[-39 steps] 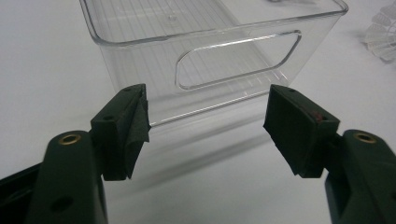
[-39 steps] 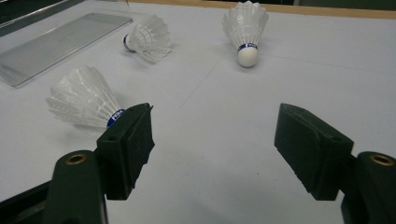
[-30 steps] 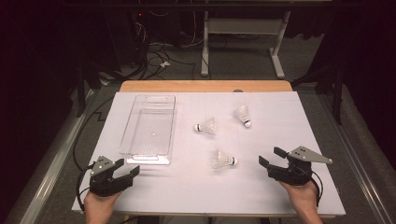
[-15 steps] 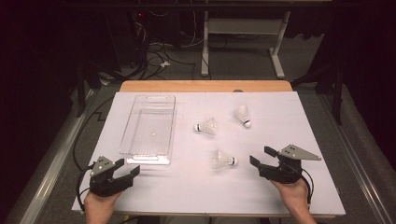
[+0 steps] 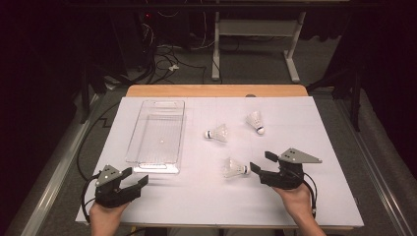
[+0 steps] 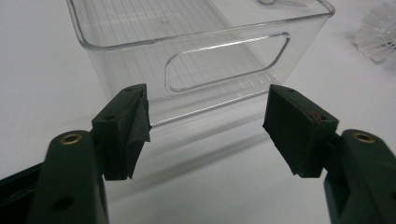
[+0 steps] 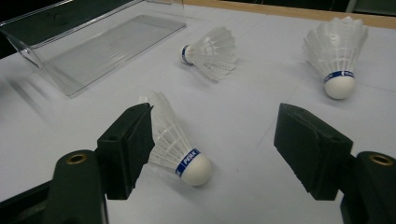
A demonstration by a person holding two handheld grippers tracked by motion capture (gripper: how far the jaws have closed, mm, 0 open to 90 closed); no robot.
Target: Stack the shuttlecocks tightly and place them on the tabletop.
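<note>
Nearest shuttlecock (image 7: 175, 147) carries a blue band reading "PEAK" above its white rounded cork; it lies on its side on the white table sheet (image 5: 196, 206), cork end toward the right gripper (image 5: 263, 164), feather skirt partly behind the left-hand jaw in the right gripper view. Right gripper: jaws wide apart, gripping nothing — the shuttlecock sits just inside the gap, not clamped. Two more shuttlecocks, same white feather skirts and blue bands: one in mid-table (image 5: 217, 133), one farther right (image 5: 255, 121), lettering too small to read. Clear ribbed plastic bin (image 5: 157, 135), rectangular, slot handle in the end wall, nothing visible in it. Left gripper (image 6: 205, 119): jaws wide apart, empty, facing the bin's near end.
</note>
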